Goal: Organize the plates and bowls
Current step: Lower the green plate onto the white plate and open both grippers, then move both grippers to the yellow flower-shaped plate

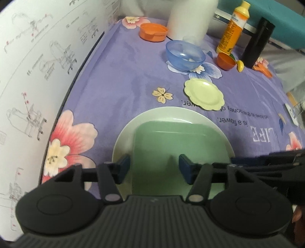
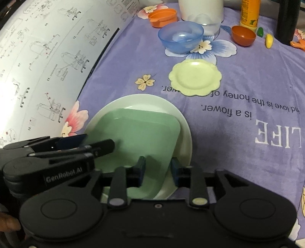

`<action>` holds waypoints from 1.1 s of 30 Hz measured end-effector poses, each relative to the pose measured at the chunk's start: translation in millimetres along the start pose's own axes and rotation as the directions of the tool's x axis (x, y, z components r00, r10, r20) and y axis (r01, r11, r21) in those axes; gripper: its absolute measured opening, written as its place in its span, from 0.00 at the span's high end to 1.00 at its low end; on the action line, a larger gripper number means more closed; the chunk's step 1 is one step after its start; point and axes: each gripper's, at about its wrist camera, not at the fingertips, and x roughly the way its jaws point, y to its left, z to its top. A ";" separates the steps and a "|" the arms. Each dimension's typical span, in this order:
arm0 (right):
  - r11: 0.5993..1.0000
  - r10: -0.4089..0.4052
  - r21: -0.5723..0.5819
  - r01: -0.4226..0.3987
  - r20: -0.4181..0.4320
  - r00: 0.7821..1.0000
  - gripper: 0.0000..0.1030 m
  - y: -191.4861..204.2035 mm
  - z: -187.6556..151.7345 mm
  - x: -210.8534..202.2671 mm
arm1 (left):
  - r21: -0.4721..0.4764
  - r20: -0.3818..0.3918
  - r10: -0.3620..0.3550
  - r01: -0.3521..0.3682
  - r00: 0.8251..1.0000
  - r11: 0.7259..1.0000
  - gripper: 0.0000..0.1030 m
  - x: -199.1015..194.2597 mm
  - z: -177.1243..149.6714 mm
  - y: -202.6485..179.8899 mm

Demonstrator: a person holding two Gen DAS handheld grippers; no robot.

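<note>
A green square plate point(image 1: 171, 145) point(image 2: 141, 133) lies on a white round plate point(image 1: 171, 114) point(image 2: 152, 101) near me on the purple flowered cloth. My left gripper point(image 1: 152, 167) is open above the green plate's near part. My right gripper point(image 2: 158, 171) is open over the green plate's near right corner; I cannot tell if it touches it. The left gripper point(image 2: 85, 143) also shows in the right wrist view. Farther off lie a yellow scalloped plate point(image 1: 204, 94) point(image 2: 195, 76), a blue bowl point(image 1: 185, 55) point(image 2: 181, 36), a small orange bowl point(image 1: 225, 61) point(image 2: 243, 35) and an orange dish point(image 1: 153, 31) point(image 2: 163, 17).
A white printed sheet point(image 1: 38, 66) point(image 2: 47, 57) runs along the left. At the back stand a white cylinder point(image 1: 190, 17), a yellow juice bottle point(image 1: 234, 28) and a black bottle point(image 1: 259, 43). A small yellow piece point(image 2: 269, 40) lies by the orange bowl.
</note>
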 end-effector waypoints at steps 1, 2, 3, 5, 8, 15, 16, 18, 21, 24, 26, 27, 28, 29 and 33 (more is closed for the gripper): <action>1.000 -0.009 -0.006 0.010 0.012 1.000 0.56 0.3 0.6 -2.1 | 0.023 0.014 0.026 -0.026 1.000 0.999 0.35 -2.0 0.3 -2.1; 1.000 -0.021 -0.012 0.021 0.024 1.000 0.52 0.6 1.7 -3.9 | 0.031 0.032 0.047 -0.048 0.998 0.998 0.29 -5.1 0.9 -2.3; 0.999 -0.032 -0.016 0.033 0.035 0.999 0.41 0.2 2.3 -6.2 | 0.026 0.048 0.061 -0.063 0.997 0.998 0.26 -8.1 1.8 -0.9; 0.999 -0.049 -0.003 0.050 0.062 0.997 0.20 -4.6 3.6 -12.0 | -0.013 0.066 0.061 -0.060 0.996 0.998 0.14 -12.8 4.1 5.7; 0.998 -0.066 0.010 0.065 0.093 0.993 0.02 -12.3 5.0 -20.0 | -0.085 0.081 0.034 -0.027 0.996 0.996 0.01 -16.0 6.0 16.6; 0.996 -0.079 0.043 0.076 0.082 0.993 0.00 -23.0 3.6 -22.3 | -0.057 0.069 0.035 -0.031 0.997 0.998 0.00 -13.3 10.6 12.7; 0.996 -0.083 0.047 0.079 0.084 0.993 0.00 -24.3 3.1 -22.5 | -0.049 0.073 0.036 -0.033 0.997 0.998 0.00 -13.8 11.0 11.0; 0.995 -0.092 0.055 0.087 0.092 0.991 0.00 -26.9 2.6 -24.3 | -0.046 0.073 0.030 -0.027 0.997 0.999 0.00 -14.2 12.4 8.9; 0.993 -0.097 0.070 0.090 0.096 0.991 0.00 -30.9 2.4 -25.2 | -0.046 0.070 0.026 -0.023 0.997 0.999 0.00 -13.5 13.4 7.4; 0.992 -0.099 0.082 0.091 0.096 0.990 0.00 -34.0 2.4 -24.8 | -0.049 0.068 0.023 -0.020 0.997 0.999 0.00 -12.2 14.6 6.3; 0.991 -0.102 0.090 0.094 0.095 0.990 0.00 -36.6 2.1 -24.4 | -0.049 0.068 0.018 -0.015 0.997 0.999 0.00 -11.3 16.3 5.1; 0.991 -0.104 0.097 0.095 0.095 0.990 0.00 -38.5 1.8 -24.3 | -0.047 0.070 0.015 -0.012 0.997 0.999 0.00 -10.9 17.5 4.0; 0.990 -0.106 0.105 0.096 0.095 0.990 0.00 -40.2 1.4 -24.4 | -0.043 0.073 0.014 -0.011 0.997 0.999 0.00 -10.4 18.8 2.5; 0.989 -0.108 0.112 0.097 0.095 0.990 0.00 -41.9 1.6 -24.1 | -0.039 0.077 0.012 -0.010 0.997 0.999 0.00 -9.9 20.5 0.5; 0.984 -0.121 0.146 0.107 0.094 0.988 0.00 -50.3 1.4 -24.0 | -0.024 0.094 0.004 -0.001 0.996 1.000 0.00 -7.3 28.5 -7.2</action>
